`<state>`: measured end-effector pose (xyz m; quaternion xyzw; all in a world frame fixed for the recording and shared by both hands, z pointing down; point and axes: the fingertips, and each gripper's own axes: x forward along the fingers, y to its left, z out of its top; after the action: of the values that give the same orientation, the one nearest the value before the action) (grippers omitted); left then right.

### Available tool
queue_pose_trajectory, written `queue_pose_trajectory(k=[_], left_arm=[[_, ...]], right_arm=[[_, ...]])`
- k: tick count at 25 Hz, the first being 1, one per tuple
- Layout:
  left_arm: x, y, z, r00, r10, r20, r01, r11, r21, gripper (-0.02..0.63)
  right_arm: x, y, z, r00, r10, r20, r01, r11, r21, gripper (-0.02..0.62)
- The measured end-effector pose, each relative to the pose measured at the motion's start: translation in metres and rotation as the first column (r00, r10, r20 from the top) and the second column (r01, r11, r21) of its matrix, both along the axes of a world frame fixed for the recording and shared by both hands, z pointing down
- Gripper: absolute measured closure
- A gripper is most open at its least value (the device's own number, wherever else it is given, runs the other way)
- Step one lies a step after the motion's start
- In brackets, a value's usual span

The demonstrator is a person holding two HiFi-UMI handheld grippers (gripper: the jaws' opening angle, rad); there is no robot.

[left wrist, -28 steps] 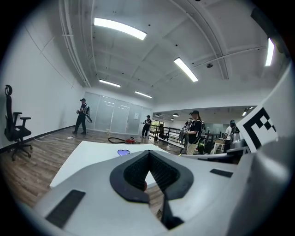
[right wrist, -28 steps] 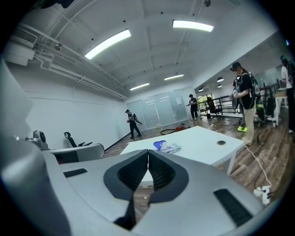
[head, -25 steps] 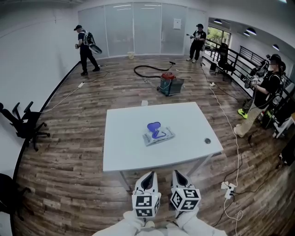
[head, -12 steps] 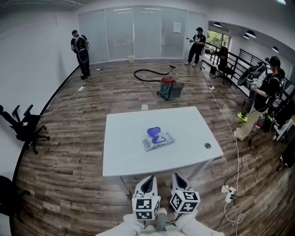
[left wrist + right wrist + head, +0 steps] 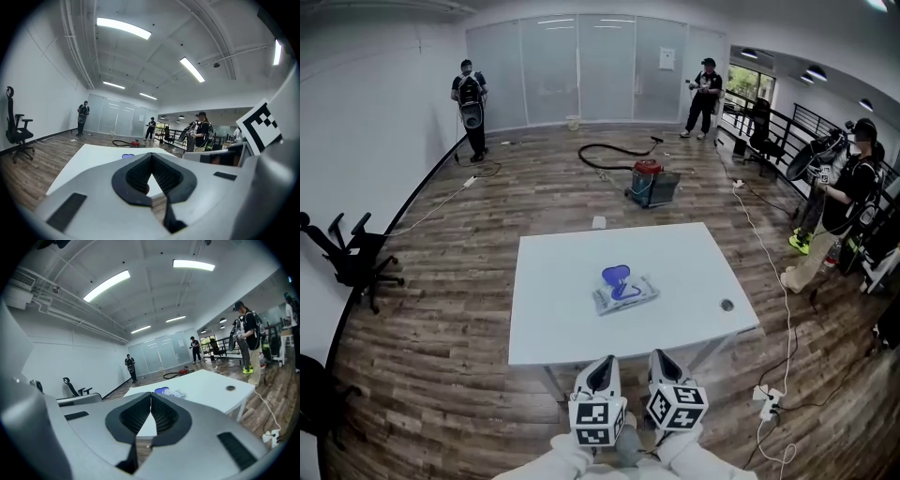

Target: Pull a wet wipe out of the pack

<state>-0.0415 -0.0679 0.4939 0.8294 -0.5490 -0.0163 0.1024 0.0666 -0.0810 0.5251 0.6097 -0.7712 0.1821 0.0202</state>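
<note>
Pack of wet wipes [image 5: 625,292] is sitting untouched: the left tool [image 5: 601,363] and right tool [image 5: 662,359] are hovering with jaws pressed together on nothing, short of the bench [image 5: 553,319], whose middle is carrying it, so reaching, gripping and pulling are all remaining.

the table [image 5: 553,319] has a smooth, matt white top. the floor [image 5: 441,281] is wood plank with a soft sheen that catches the ceiling light. the pack [image 5: 630,294] is shiny, crinkled plastic film, and its lid [image 5: 615,275] is smooth purple plastic. the left gripper [image 5: 151,155] and right gripper [image 5: 151,394] have matt grey plastic shells. their pads [image 5: 163,416] are black, ribbed and dull, like rubber. the cubes [image 5: 597,419] are matt white with black print. the far wall [image 5: 605,66] is frosted glass panels. the side wall [image 5: 375,112] is matt white paint.
</note>
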Motion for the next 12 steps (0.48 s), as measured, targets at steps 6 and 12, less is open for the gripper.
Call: queue_pose_trajectory(k=[6, 12], left_arm=[[0.007, -0.02, -0.003, 1.0, -0.006, -0.004, 0.006, 1.0, 0.009, 0.606], [0.012, -0.041, 0.004, 1.0, -0.012, 0.006, 0.012, 1.0, -0.007, 0.606]], right_arm=[[0.008, -0.019, 0.0, 1.0, -0.001, 0.002, 0.001, 1.0, -0.001, 0.586], [0.011, -0.043, 0.006, 1.0, -0.01, 0.013, 0.01, 1.0, -0.013, 0.586]])
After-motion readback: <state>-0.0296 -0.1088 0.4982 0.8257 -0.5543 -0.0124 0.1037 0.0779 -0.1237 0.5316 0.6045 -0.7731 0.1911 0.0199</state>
